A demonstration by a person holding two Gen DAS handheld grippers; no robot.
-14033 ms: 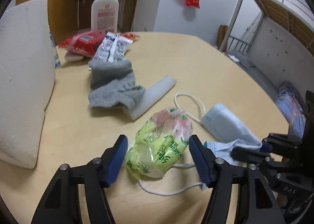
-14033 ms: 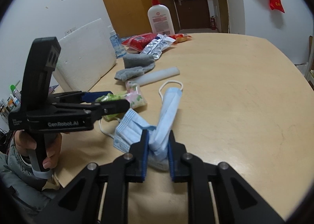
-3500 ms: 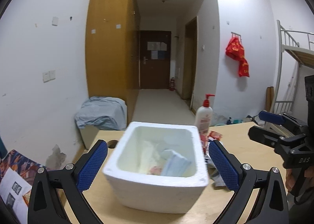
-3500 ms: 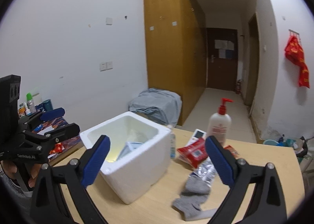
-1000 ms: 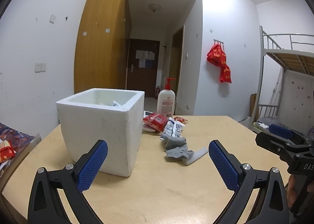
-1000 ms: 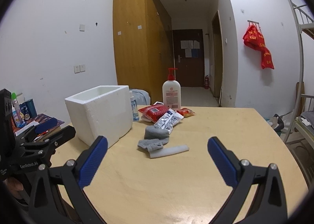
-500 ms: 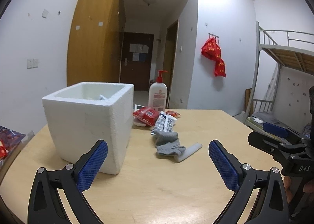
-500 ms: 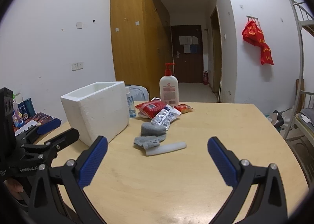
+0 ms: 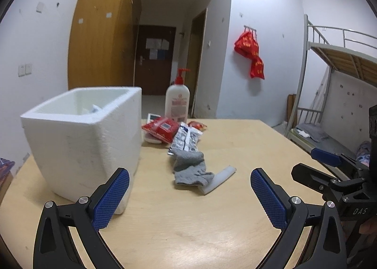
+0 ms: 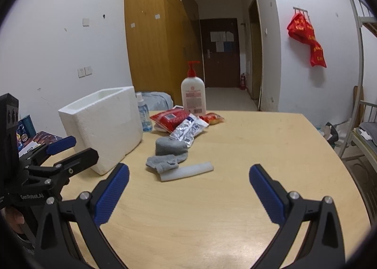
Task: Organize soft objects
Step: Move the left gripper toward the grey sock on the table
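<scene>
A grey sock (image 9: 190,170) (image 10: 168,151) lies crumpled mid-table, partly on a white foam strip (image 9: 219,180) (image 10: 187,171). A white foam box (image 9: 82,137) (image 10: 103,125) stands at the left; a bit of pale blue material shows over its rim. My left gripper (image 9: 189,197) is open and empty, near the table's front, short of the sock; it also shows in the right wrist view (image 10: 59,153). My right gripper (image 10: 188,192) is open and empty, to the right of the left one; it also shows in the left wrist view (image 9: 322,165).
Behind the sock lie a silver packet (image 9: 186,138) (image 10: 188,130), a red packet (image 9: 160,126) (image 10: 169,118) and a lotion pump bottle (image 9: 177,101) (image 10: 193,94). A small blue bottle (image 10: 143,115) stands by the box. A bunk bed (image 9: 329,104) is at the right.
Both grippers have moved a little closer to the table's objects; the box and sock look larger. Since 14 s ago the mask and green packet have left the table, and the grippers have opened.
</scene>
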